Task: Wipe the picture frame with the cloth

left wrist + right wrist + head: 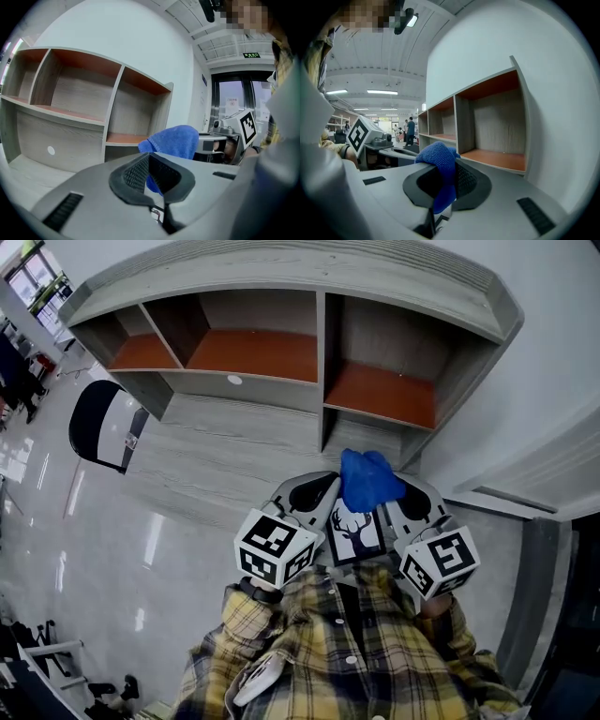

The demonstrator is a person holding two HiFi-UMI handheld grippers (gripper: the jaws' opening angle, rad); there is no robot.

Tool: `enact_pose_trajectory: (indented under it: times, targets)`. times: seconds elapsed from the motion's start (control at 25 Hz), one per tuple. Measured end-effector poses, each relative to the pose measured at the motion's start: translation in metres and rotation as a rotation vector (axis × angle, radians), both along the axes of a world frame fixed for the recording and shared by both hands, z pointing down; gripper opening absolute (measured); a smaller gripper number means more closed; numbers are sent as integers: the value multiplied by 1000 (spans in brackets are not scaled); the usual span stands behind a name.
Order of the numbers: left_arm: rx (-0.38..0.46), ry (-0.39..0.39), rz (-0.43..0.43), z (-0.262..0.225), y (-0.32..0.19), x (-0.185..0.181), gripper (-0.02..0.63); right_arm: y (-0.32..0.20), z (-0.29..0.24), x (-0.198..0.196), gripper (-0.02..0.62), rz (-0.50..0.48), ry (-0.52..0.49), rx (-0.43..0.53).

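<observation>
Picture frame (356,531) with deer silhouette touches cloth (368,479).

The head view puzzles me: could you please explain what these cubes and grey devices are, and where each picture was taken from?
A person in a plaid shirt holds a two-jaw tool in each hand; the marker cubes are part of them. One picture comes from a head camera looking down; the other two from cameras riding on each tool. The right tool pinches a blue cloth. The left tool seems to grip the deer picture frame. Below is a wooden desk with an open shelf unit.
</observation>
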State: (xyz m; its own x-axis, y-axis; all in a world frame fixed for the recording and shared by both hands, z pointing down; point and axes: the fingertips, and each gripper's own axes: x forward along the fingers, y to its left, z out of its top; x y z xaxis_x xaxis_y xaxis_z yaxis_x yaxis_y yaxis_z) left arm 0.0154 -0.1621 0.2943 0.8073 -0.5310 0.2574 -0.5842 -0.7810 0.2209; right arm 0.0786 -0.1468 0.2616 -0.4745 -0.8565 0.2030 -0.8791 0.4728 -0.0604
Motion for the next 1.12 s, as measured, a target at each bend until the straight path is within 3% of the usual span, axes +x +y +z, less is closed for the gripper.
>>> enact_pose_trajectory:
  times: [1.12]
  targets:
    - [14,-30,10,-5,6,0,5,7,16,-4,34,4,-9,-57]
